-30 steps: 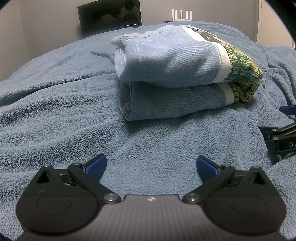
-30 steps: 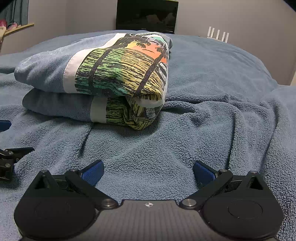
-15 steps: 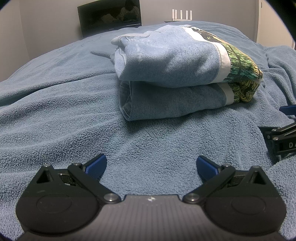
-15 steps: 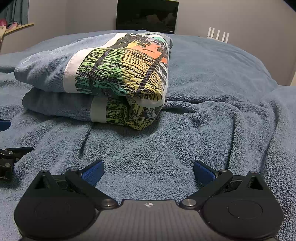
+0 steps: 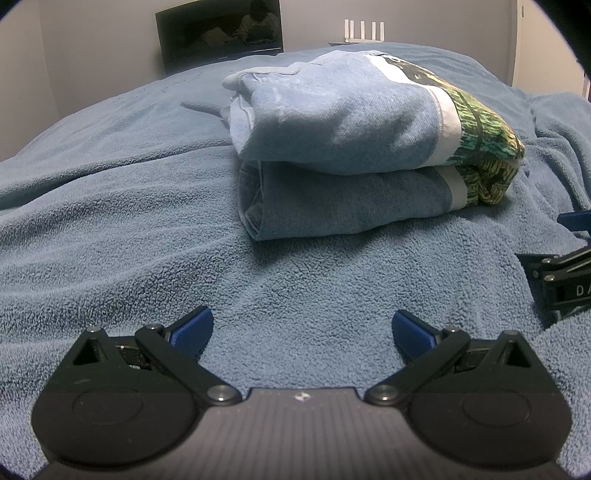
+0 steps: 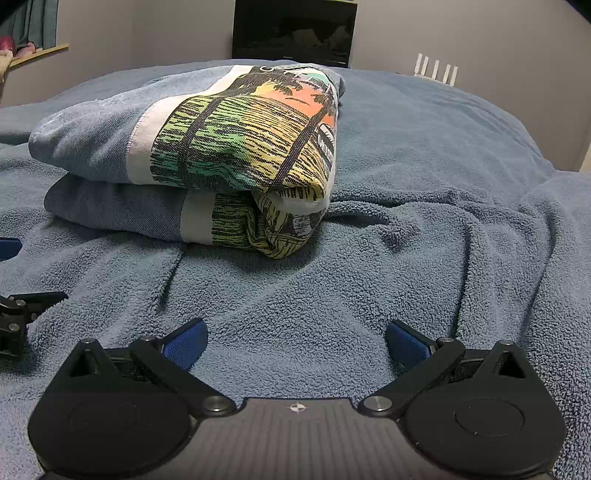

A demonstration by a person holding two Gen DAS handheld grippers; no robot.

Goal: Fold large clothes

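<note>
A folded garment [image 5: 343, 147], light blue denim-like cloth with a white band and a printed panel in green, yellow and orange, lies on a bed covered by a blue fleece blanket [image 5: 110, 229]. It is folded into a compact bundle of two stacked layers, the upper layer overhanging the lower slightly. In the left wrist view the bundle sits in the middle distance, right of centre, with its plain blue end facing left and the printed end to the right. In the right wrist view the same garment [image 6: 207, 147] sits left of centre, its printed end turned toward the camera.

The left gripper [image 5: 301, 330] rests low over the blanket, near side of the garment and well apart from it. Its blue-padded fingers [image 5: 192, 328] stand wide apart with nothing between them but blanket. The right gripper [image 6: 295, 338] is likewise low over the blanket [image 6: 424, 240], clear of the garment, fingers [image 6: 184, 341] spread wide and holding nothing. Each gripper shows at the edge of the other's view: the right one at the right edge of the left view, the left one at the left edge of the right view.

At the far side, a dark screen [image 6: 293, 33] stands against the wall, with a white router with upright antennas [image 6: 436, 72] to its right. The blanket is creased on the right side.
</note>
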